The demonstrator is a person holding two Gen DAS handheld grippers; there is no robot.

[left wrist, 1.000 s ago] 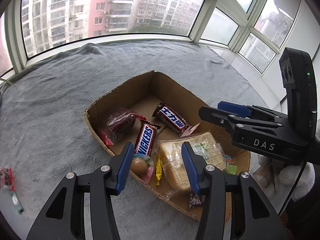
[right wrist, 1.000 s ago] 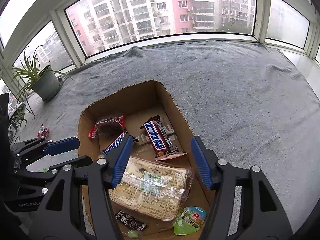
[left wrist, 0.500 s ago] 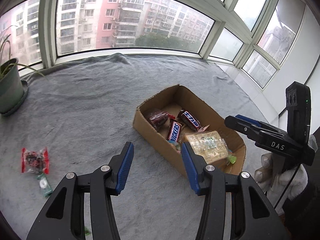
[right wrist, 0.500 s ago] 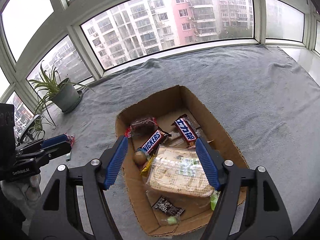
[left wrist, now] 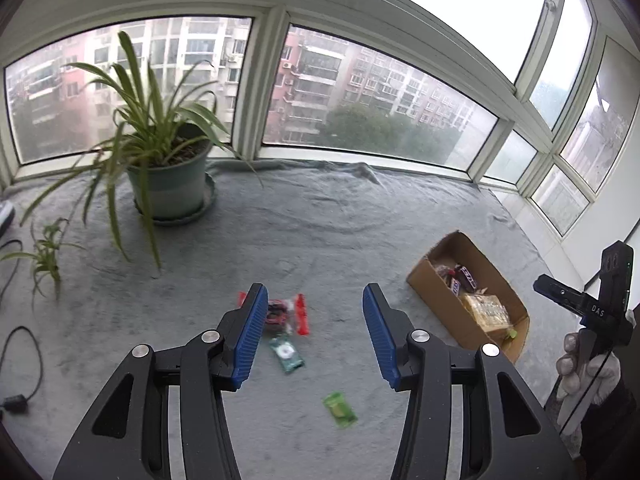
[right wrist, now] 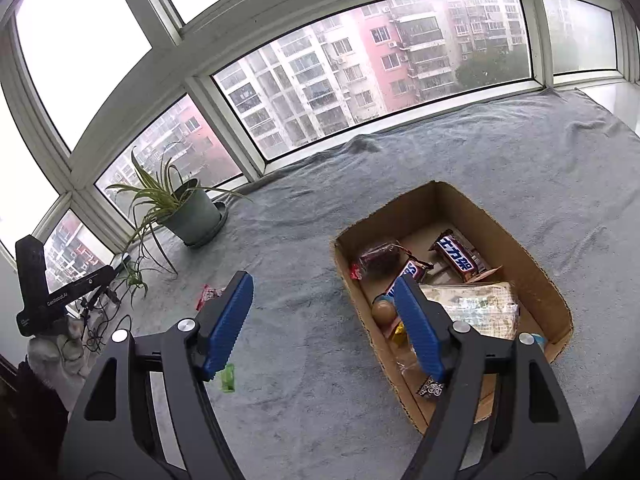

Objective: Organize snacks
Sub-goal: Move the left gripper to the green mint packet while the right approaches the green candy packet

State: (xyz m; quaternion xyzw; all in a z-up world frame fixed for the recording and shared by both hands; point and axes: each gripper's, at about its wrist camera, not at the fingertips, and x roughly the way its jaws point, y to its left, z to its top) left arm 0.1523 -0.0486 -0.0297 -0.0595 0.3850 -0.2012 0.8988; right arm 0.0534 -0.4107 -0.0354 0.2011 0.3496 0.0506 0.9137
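Observation:
A cardboard box holds several snacks: Snickers bars, a dark red packet, a clear bag of crackers. It also shows in the left wrist view at the right. Loose on the grey cloth lie a red packet, a green-white packet and a small green packet. My left gripper is open and empty, held above the red packet. My right gripper is open and empty, over the box's left wall.
A potted spider plant stands at the back left by the windows. Black cables lie at the left edge. The grey cloth covers the whole sill.
My left gripper has swung away from the box to the left, over the loose packets. My right gripper has pulled back and up from the box. Both stayed open.

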